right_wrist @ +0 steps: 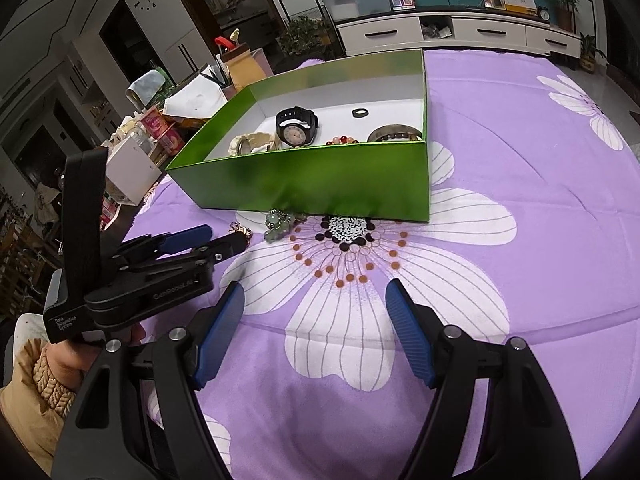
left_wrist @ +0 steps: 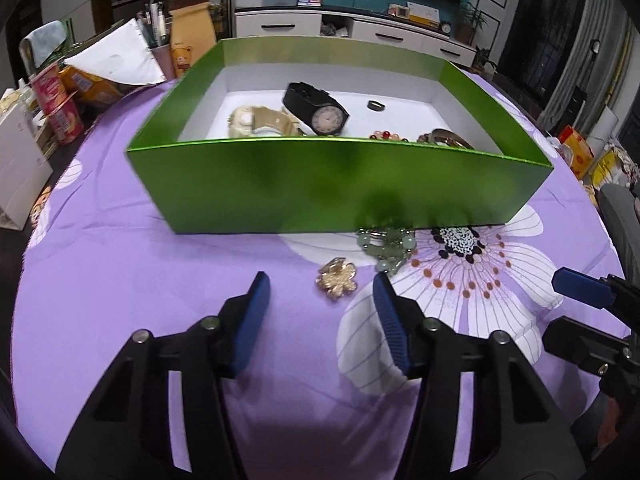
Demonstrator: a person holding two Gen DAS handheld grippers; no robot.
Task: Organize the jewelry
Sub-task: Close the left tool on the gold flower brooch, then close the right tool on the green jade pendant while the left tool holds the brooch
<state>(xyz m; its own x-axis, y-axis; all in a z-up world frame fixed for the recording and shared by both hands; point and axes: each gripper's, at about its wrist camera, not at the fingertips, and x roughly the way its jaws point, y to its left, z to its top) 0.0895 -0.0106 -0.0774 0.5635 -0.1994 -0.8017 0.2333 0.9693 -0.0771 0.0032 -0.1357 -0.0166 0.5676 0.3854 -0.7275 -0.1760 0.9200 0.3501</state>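
Observation:
A green box [left_wrist: 312, 184] [right_wrist: 320, 184] stands on the purple flowered cloth. It holds a black watch [left_wrist: 318, 110] [right_wrist: 297, 126], a cream watch [left_wrist: 256, 120] [right_wrist: 250, 142], a small dark ring [left_wrist: 376, 105] [right_wrist: 360, 112], red beads [left_wrist: 386, 135] and a metal bangle [right_wrist: 394, 133]. A gold flower brooch [left_wrist: 337, 278] [right_wrist: 240, 231] and a green bead bracelet [left_wrist: 387, 248] [right_wrist: 280, 224] lie in front of the box. My left gripper [left_wrist: 320, 286] [right_wrist: 224, 238] is open, its tips on either side of the brooch. My right gripper [right_wrist: 316, 296] is open and empty, nearer than the bracelet.
Snack tubs [left_wrist: 56, 104], a white paper [left_wrist: 116, 56], a pen cup and a bear bottle [left_wrist: 188, 36] crowd the table's left back corner. A white TV cabinet [left_wrist: 352, 28] stands behind. The right gripper's blue pad [left_wrist: 580, 284] shows at the right edge.

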